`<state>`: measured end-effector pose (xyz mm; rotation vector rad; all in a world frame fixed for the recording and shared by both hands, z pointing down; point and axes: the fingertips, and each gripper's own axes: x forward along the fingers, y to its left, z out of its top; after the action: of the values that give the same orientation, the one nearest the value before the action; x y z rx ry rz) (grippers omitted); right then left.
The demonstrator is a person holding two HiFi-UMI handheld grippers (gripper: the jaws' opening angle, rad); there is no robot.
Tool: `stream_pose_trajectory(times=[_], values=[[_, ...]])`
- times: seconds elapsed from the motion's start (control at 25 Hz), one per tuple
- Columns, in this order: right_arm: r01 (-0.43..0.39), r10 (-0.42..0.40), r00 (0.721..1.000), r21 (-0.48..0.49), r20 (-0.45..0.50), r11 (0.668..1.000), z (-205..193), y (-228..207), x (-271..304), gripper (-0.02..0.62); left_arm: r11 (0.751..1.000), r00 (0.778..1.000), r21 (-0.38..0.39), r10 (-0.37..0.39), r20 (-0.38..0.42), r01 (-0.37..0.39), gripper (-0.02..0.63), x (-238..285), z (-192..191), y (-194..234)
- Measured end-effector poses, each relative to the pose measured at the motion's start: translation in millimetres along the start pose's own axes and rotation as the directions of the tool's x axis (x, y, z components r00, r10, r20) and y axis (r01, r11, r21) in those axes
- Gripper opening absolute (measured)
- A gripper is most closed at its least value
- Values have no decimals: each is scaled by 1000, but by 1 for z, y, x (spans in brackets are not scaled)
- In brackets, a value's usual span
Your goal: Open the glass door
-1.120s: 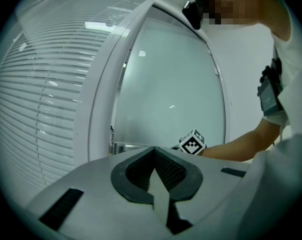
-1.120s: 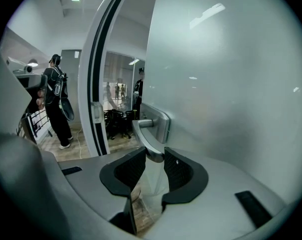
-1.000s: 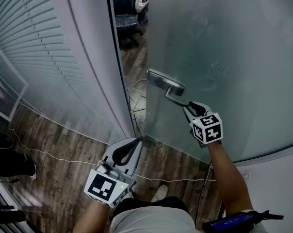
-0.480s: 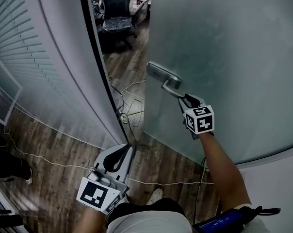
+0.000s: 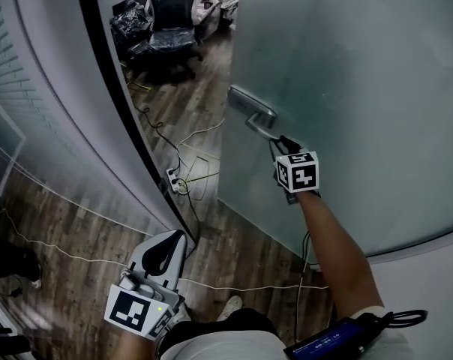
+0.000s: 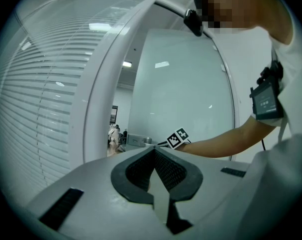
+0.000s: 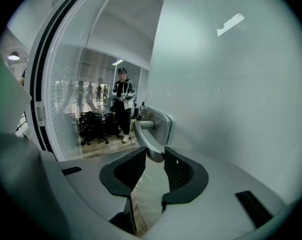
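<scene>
The glass door (image 5: 346, 88) is frosted and fills the upper right of the head view, its free edge running down the middle of the picture. Its metal handle (image 5: 255, 120) sits near that edge. The right claw (image 5: 275, 141) is clamped on the handle's free end; in the right gripper view the lever's rounded tip sits between the two dark pads (image 7: 178, 170), touching both.

A second ago the door stood only a narrow crack away from the dark door frame (image 5: 114, 88). Half a second ago the gap was wider, and now it is wide enough to show much of the room beyond. The right claw has kept its hold on the handle throughout. The left claw (image 5: 175, 237) has drifted lower and to the left in the head view. Its jaws meet at the tips with nothing between them, and it hangs low beside the person's body, well apart from the door.

Through the gap stand black office chairs (image 5: 166, 21) on the wooden floor (image 5: 76, 276). A white power strip (image 5: 174, 180) lies at the foot of the frame, with loose cables (image 5: 193, 145) trailing across the doorway. A thin white cord (image 5: 249, 285) crosses the floor near the person's shoe (image 5: 228, 306). A partition with blinds (image 5: 9, 88) lines the left side. In the right gripper view, a person (image 7: 122, 106) stands beyond the gap.
</scene>
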<state>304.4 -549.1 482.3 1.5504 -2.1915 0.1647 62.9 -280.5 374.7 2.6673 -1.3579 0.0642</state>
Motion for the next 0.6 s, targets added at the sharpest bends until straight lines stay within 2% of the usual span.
stream_pose_trajectory(times=[0.2,0.28,0.36,0.52,0.6], values=[[51,-50,999,40,-21,998,1,-18,2,118,1000,1000,-1,-2,0,2,0,5,1,-2],[57,-57,998,51,-4,997,-2,-12,-7,118,1000,1000,-1,-6,3,6,0,6,-2,0],[39,-42,998,51,51,998,0,5,-28,115,1000,1000,-2,-16,5,16,0,6,-5,3],[50,-56,983,39,176,998,15,36,-87,17,999,999,-2,-43,14,43,0,6,-4,8],[62,-70,971,43,227,997,21,47,-114,3,998,998,3,-60,21,60,0,6,-3,8]])
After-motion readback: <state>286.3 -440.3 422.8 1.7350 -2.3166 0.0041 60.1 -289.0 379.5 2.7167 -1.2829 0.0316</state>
